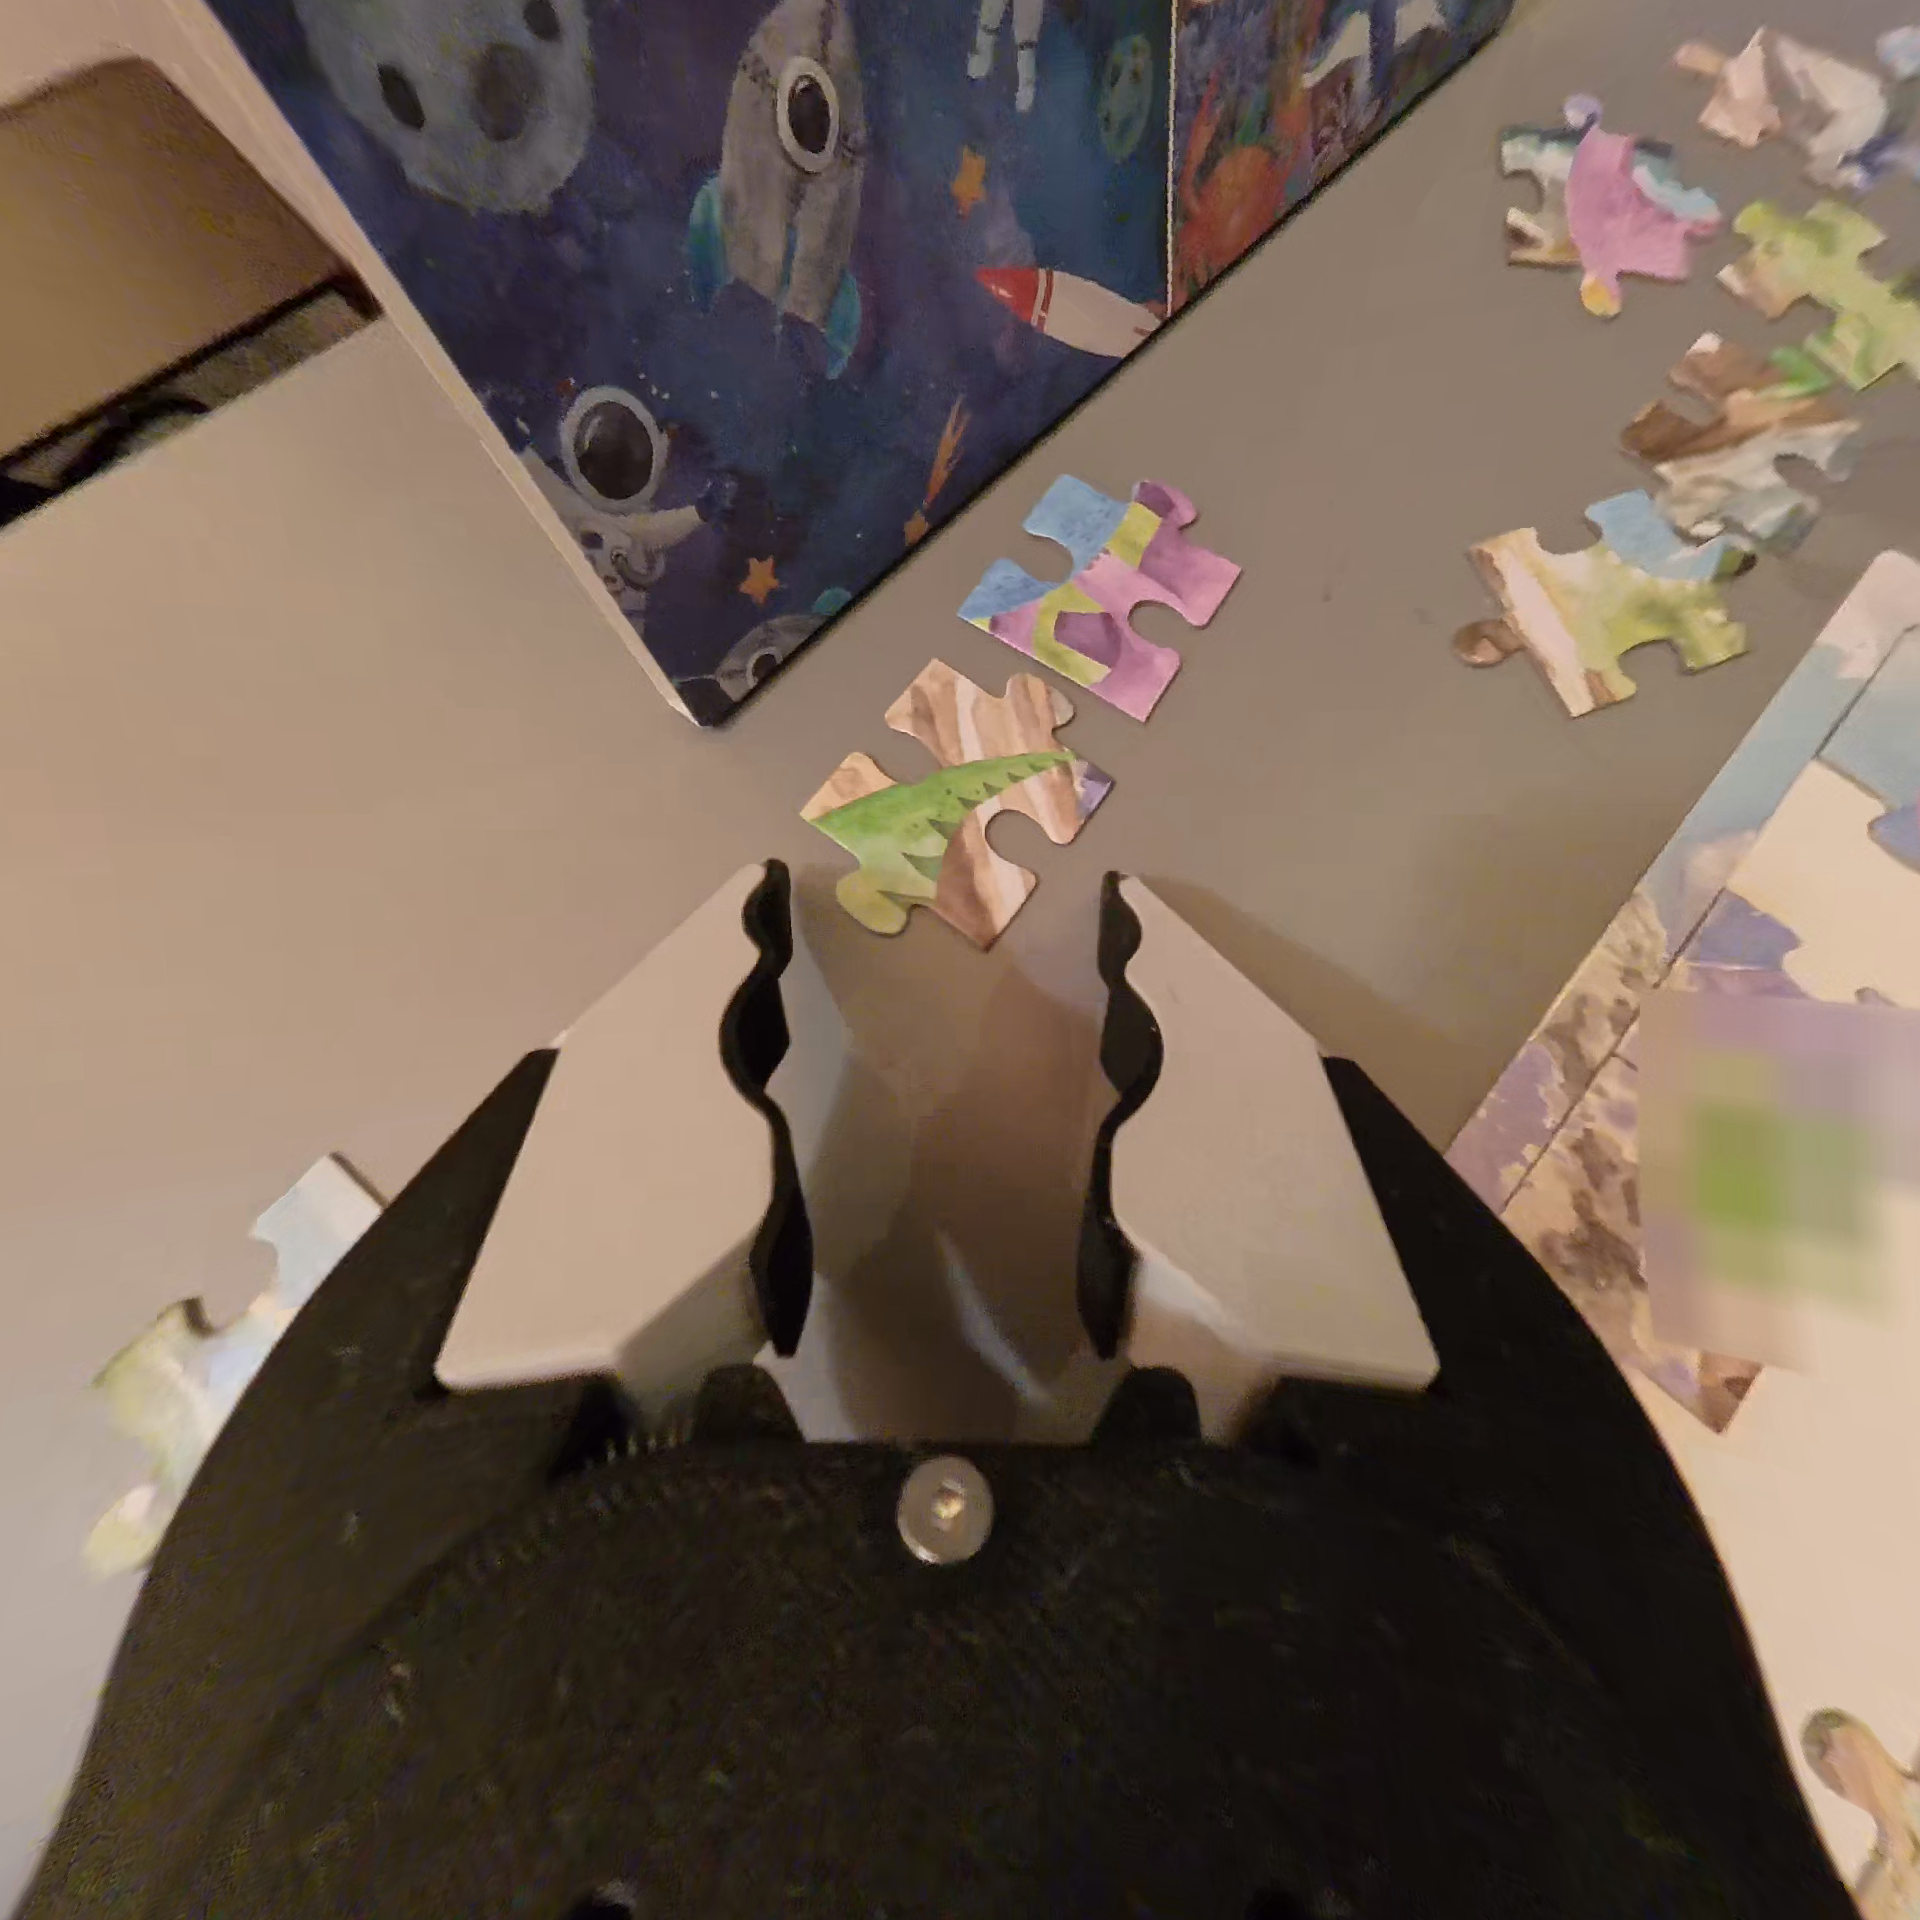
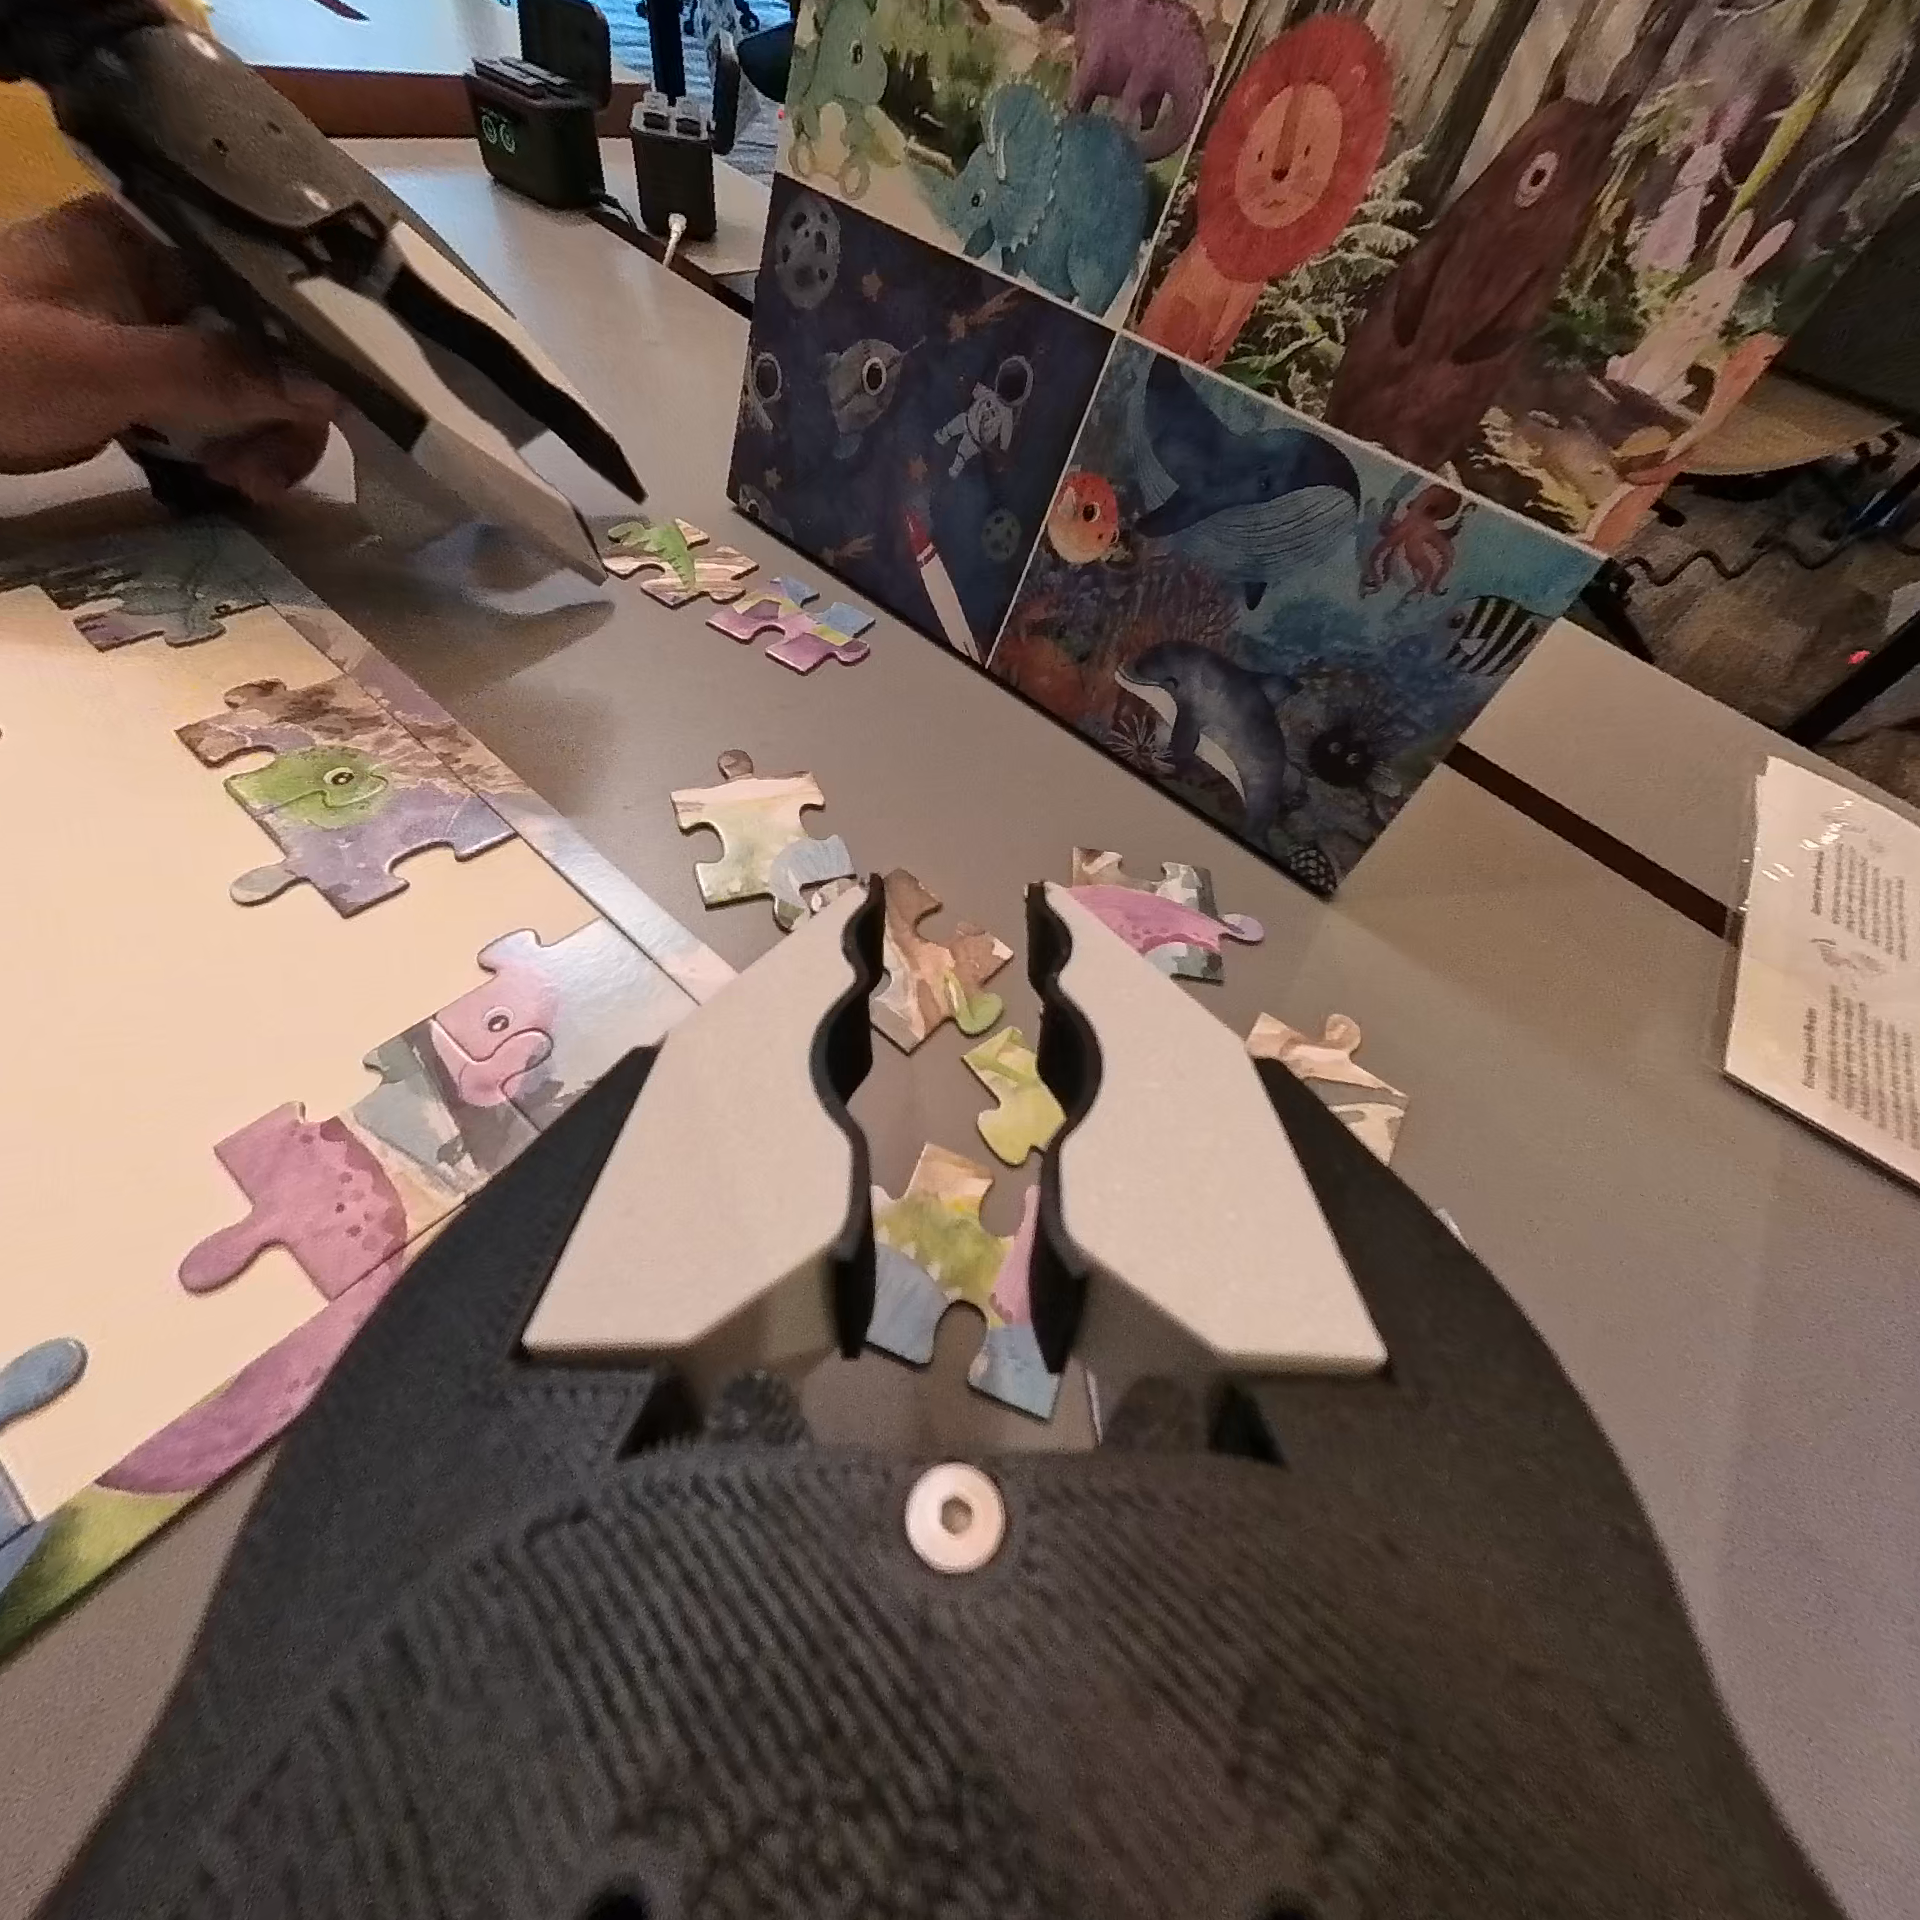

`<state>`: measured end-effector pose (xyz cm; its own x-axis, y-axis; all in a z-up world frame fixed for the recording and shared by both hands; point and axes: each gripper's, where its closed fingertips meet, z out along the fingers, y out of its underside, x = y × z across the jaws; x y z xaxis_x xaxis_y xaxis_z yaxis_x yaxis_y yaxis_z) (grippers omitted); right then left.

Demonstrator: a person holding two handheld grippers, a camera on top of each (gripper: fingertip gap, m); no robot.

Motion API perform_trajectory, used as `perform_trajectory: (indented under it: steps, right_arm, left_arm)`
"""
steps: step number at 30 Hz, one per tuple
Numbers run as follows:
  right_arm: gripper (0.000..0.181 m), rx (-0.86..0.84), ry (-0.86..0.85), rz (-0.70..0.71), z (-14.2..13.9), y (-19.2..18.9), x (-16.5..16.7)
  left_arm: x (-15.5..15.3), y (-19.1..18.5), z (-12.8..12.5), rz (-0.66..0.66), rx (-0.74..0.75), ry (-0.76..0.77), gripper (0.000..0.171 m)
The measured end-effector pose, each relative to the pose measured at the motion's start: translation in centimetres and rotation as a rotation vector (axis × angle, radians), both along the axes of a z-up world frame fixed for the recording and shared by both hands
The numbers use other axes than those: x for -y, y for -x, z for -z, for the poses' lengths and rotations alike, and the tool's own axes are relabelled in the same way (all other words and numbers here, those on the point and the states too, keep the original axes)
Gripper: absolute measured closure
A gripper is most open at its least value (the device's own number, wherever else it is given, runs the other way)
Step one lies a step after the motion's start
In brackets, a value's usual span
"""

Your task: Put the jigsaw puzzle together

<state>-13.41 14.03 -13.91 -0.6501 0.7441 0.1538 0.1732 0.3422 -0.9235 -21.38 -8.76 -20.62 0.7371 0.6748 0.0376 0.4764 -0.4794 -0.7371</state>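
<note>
My left gripper (image 1: 940, 881) is open and empty, its tips just short of a green-and-brown puzzle piece (image 1: 956, 831) flat on the grey table. A purple, blue and yellow piece (image 1: 1101, 592) lies just beyond. In the right wrist view the left gripper (image 2: 608, 530) slants down beside the same green piece (image 2: 675, 556). My right gripper (image 2: 956, 899) is open and empty, hovering over several loose pieces, among them a brown-and-green one (image 2: 935, 977) between its tips. The puzzle board (image 2: 125, 935) lies to the left with several pieces fitted along its edge; it also shows in the left wrist view (image 1: 1590, 1039).
The tall illustrated puzzle box (image 2: 1143, 468) stands upright behind the pieces, close to the left gripper (image 1: 727, 312). More loose pieces (image 1: 1610, 613) lie between box and board. A printed leaflet (image 2: 1829, 987) lies at the right. Dark devices (image 2: 540, 135) stand at the far table edge. Spacing between my two grippers at the tips: around 25 cm.
</note>
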Motion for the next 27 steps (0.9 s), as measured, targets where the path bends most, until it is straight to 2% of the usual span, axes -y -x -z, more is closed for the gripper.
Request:
perform_trajectory:
  steps: [2,5,7,9,14,15,16,17,23,25,27]
  right_arm:
    - [0.156,-0.001,-0.002,0.001,-0.01,0.0,-0.01]
    - [0.156,0.002,0.002,0.001,0.07,0.04,-0.03]
    - [0.156,0.007,0.002,0.001,0.21,0.08,-0.03]
    - [0.156,0.011,-0.001,0.001,0.35,0.1,0.0]
    - [0.156,0.008,-0.004,-0.001,0.32,0.06,0.04]
    - [0.156,0.007,-0.003,0.0,0.27,0.05,0.04]
    - [0.156,0.005,-0.003,0.0,0.22,0.03,0.02]
    - [0.156,0.004,-0.003,0.0,0.17,0.02,0.0]
    - [0.156,-0.002,-0.004,-0.002,0.01,-0.07,0.07]
    - [0.156,-0.002,-0.008,-0.003,0.05,-0.08,0.12]
    - [0.156,-0.001,-0.011,-0.004,0.1,-0.08,0.14]
  left_arm:
    - [-0.21,-0.22,0.21,0.02,0.076,-0.052,0.114]
    - [-0.23,-0.13,0.07,0.019,0.104,-0.091,0.118]
    - [-0.2,-0.12,0.14,0.018,0.094,-0.075,0.124]
    - [-0.31,-0.26,0.31,0.029,0.07,-0.036,0.138]
    - [-0.52,-0.52,0.34,0.051,0.009,0.022,0.143]
    - [-0.58,-0.6,0.28,0.058,0.005,0.022,0.151]
    - [-0.6,-0.65,0.22,0.061,-0.001,0.022,0.169]
    - [-0.56,-0.6,0.21,0.056,-0.007,0.027,0.17]
    - [-0.62,-0.67,0.21,0.062,-0.034,0.05,0.158]
    - [-0.54,-0.57,0.16,0.054,-0.04,0.051,0.149]
    - [-0.19,-0.15,-0.13,0.018,-0.057,0.042,0.132]
